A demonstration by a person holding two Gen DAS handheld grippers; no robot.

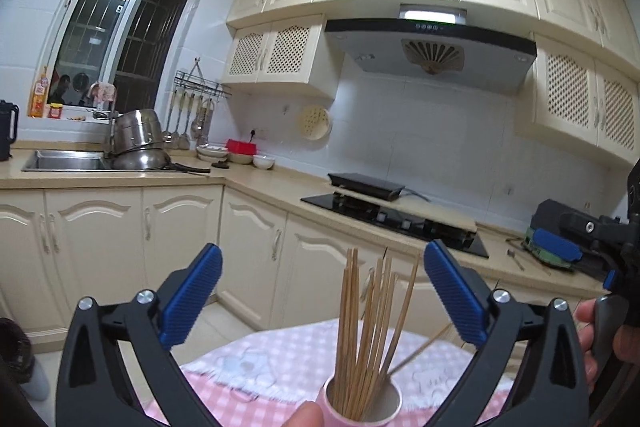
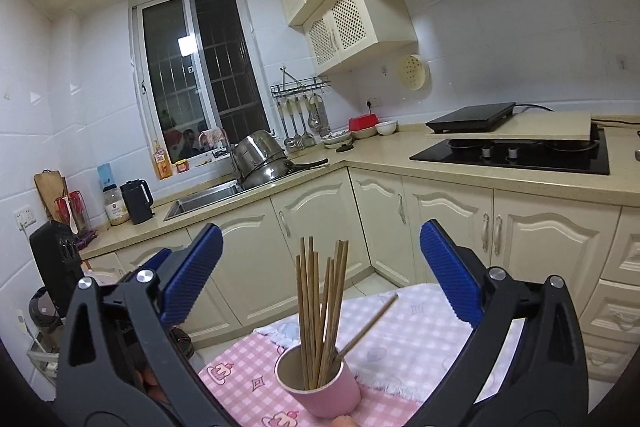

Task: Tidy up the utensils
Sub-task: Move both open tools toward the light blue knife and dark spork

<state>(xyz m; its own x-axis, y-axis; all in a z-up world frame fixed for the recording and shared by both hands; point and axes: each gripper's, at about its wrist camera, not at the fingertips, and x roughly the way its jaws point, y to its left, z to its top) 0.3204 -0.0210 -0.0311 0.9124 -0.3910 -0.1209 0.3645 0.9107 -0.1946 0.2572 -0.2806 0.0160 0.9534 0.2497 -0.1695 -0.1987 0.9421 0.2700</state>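
Note:
A pink cup (image 1: 362,405) stands on a pink checked cloth (image 1: 280,359) and holds several wooden chopsticks (image 1: 368,323) upright; one leans out to the right. It also shows in the right wrist view (image 2: 320,383) with the chopsticks (image 2: 320,311). My left gripper (image 1: 322,291) is open and empty, its blue fingers on either side above the cup. My right gripper (image 2: 320,269) is open and empty, likewise spread above the cup. The right gripper also shows at the right edge of the left wrist view (image 1: 592,247).
The cloth (image 2: 400,339) covers a small table. Behind it run L-shaped kitchen counters with a sink (image 2: 208,197), stacked pots (image 2: 264,157), a black stove (image 2: 516,151), bowls (image 2: 364,129) and hanging ladles (image 2: 298,123). A fingertip (image 1: 306,415) shows at the bottom edge.

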